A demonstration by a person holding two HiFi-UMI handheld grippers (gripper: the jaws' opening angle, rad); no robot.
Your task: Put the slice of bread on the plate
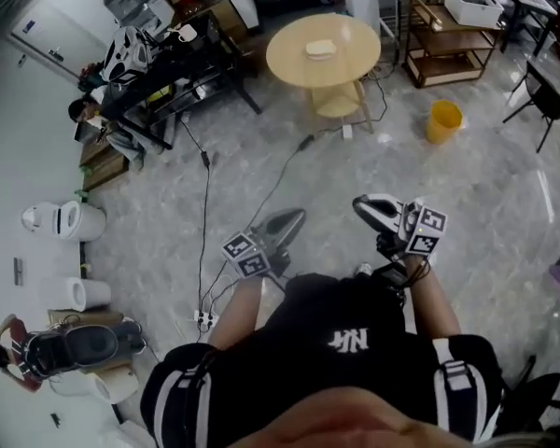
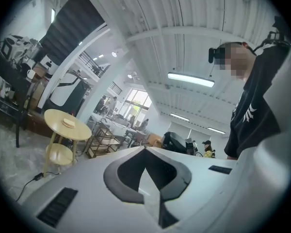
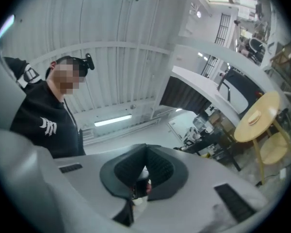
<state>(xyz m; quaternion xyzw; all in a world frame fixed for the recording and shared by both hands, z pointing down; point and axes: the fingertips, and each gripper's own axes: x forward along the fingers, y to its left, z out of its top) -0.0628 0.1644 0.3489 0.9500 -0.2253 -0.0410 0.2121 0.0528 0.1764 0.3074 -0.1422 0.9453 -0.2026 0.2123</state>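
Bread point(image 1: 321, 49) is lying on the round counter point(image 1: 289, 59), well apart from the person. Cables point(image 1: 205, 203) are trailing over the floor point(image 1: 485, 213) between them, and a yellow bin point(image 1: 443, 120) is standing near the counter. The left hand-held gripper point(image 1: 297, 217) and right hand-held gripper point(image 1: 361, 204) are both hanging pressed together, pinching nothing.

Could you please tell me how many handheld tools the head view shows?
2. The left tool is held just left of the view's centre; the right tool is beside it, just right of centre. Neither is hidden.
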